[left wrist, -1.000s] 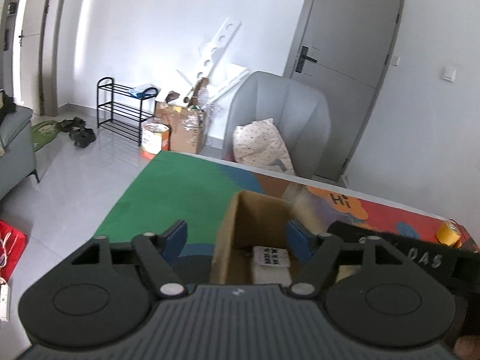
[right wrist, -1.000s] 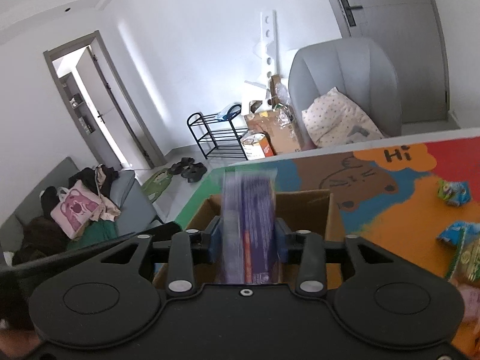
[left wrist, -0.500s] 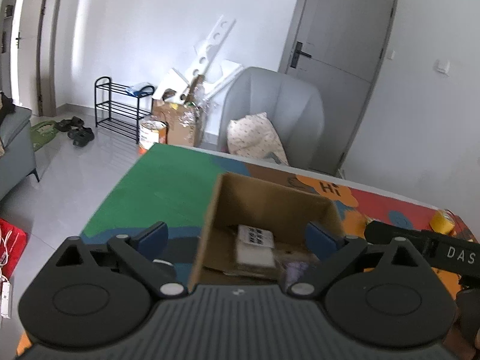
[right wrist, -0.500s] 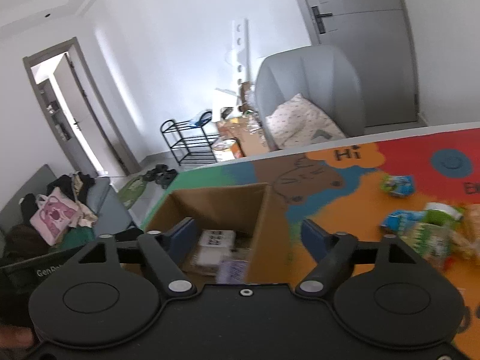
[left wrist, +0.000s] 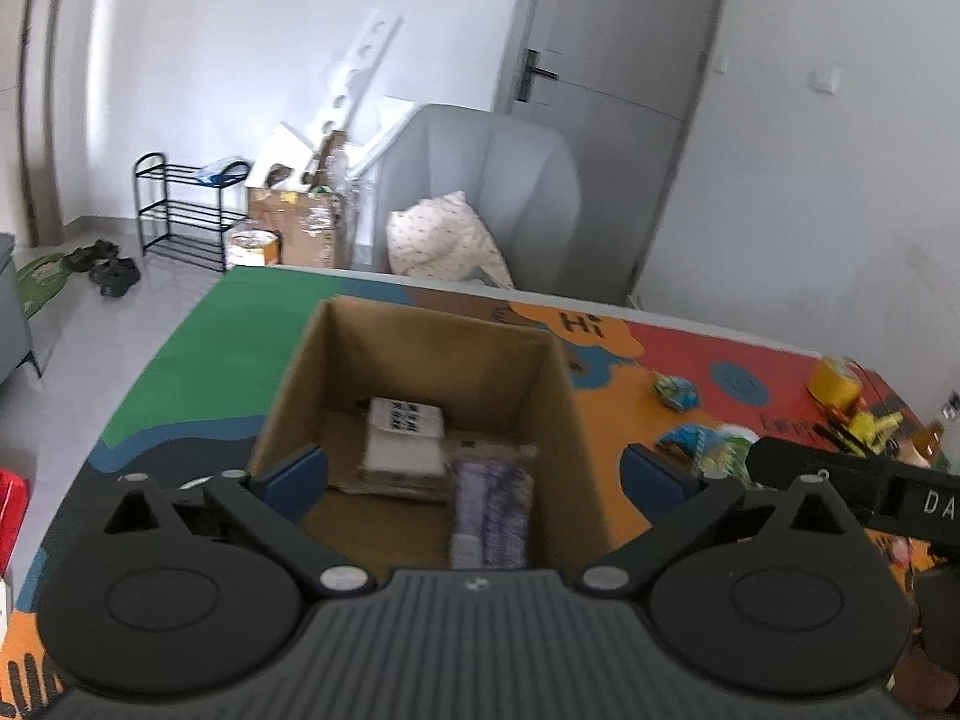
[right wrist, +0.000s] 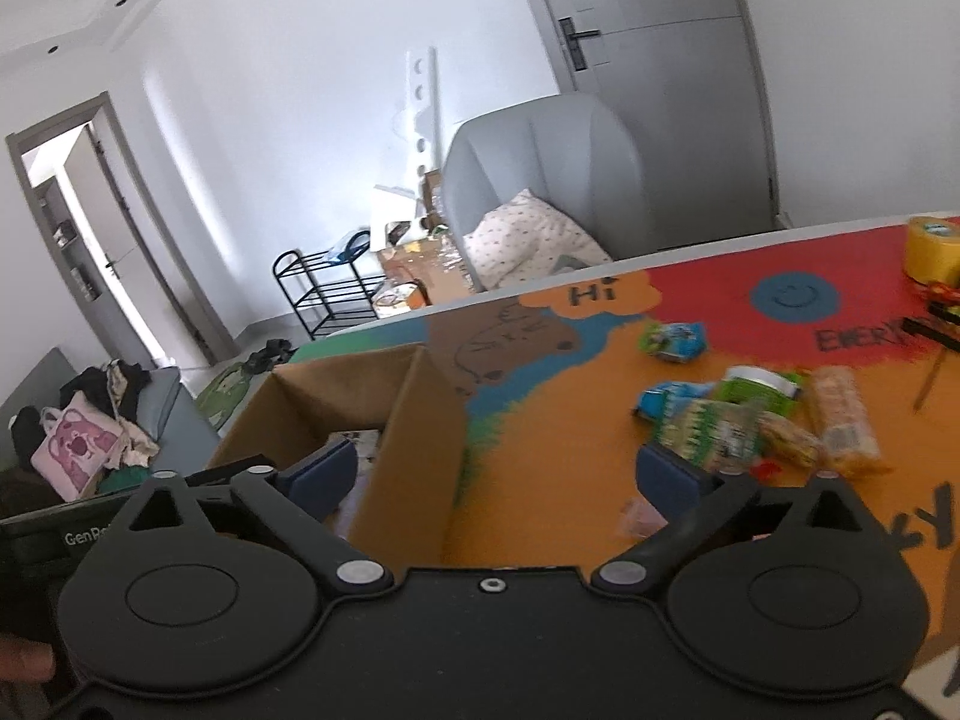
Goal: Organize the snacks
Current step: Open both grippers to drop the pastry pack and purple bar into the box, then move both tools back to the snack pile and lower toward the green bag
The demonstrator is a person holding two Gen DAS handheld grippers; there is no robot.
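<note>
A: What sort of place is shown?

B: A home, evidently a living room. A grey armchair [left wrist: 492, 180] with a patterned cushion [left wrist: 444, 246] stands by a grey door [left wrist: 612, 120]; a black shoe rack [left wrist: 180, 210] has shoes [left wrist: 111, 270] on the tiled floor beside it.

A: Further domestic evidence?

B: A sofa [right wrist: 138, 414] piled with clothes and a pink tote bag [right wrist: 75, 450], cardboard boxes [left wrist: 300, 222] stacked against the white wall, and a table [left wrist: 198, 360] covered by a colourful cartoon mat with snack packets [right wrist: 720, 414] lying on it.
</note>
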